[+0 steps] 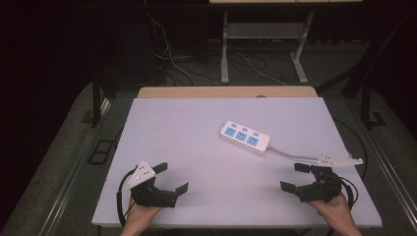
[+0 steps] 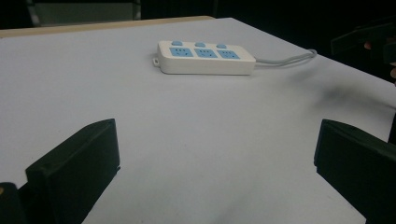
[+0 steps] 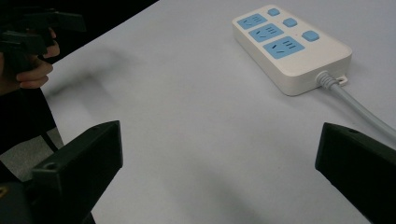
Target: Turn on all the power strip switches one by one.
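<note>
A white power strip (image 1: 245, 137) with three blue sockets and blue buttons lies flat on the white table (image 1: 196, 147), right of centre, its grey cable (image 1: 290, 155) running toward the right edge. My left gripper (image 1: 170, 178) rests near the front left, jaws wide open with bare table between them. At the front right, my right gripper (image 1: 296, 177) is open too, nothing between its jaws. The strip (image 2: 205, 57) lies well ahead of the left gripper (image 2: 215, 149). From the right gripper (image 3: 219, 149), the strip (image 3: 289, 46) sits ahead to the right, cable (image 3: 355, 109) trailing near the right jaw.
The table's far edge shows a wooden strip (image 1: 226, 92). Beyond it stand metal table legs (image 1: 224, 49) and loose cables (image 1: 172, 59) on a dark floor. Grey carpet (image 1: 64, 147) flanks the table on both sides.
</note>
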A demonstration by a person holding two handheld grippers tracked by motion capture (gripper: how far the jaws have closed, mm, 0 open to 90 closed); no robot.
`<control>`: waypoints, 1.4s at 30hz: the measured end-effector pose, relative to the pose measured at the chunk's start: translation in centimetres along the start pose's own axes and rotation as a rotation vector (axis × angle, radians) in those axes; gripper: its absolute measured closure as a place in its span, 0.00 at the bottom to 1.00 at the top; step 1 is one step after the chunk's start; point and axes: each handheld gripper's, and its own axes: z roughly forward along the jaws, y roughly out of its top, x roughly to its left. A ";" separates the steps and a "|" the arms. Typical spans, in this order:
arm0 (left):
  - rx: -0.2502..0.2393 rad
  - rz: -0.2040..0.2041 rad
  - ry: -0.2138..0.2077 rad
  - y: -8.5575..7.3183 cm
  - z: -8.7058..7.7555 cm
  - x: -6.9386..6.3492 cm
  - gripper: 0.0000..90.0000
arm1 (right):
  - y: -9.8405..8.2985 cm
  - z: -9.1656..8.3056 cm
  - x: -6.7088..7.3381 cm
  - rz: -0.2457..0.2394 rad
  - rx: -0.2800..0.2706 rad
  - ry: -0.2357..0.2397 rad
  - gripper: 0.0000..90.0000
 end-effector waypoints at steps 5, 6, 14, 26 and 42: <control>-0.003 -0.008 0.000 0.0 0.0 0.3 0.00 | -0.1 0.0 0.0 -0.003 0.009 0.003 0.01; -0.005 -0.011 -0.001 0.0 0.0 0.4 0.00 | -0.1 0.0 0.0 -0.002 0.009 0.003 0.01; 0.007 -0.015 -0.007 0.1 0.3 0.6 0.00 | -0.1 0.1 0.0 -0.003 0.024 0.003 0.01; 0.066 -0.025 -0.029 0.0 0.8 0.6 0.00 | 0.0 0.6 0.4 -0.011 0.077 -0.009 0.01; 0.095 -0.017 -0.057 -0.2 1.2 0.3 0.00 | 1.3 1.0 0.5 -0.028 0.164 -0.006 0.01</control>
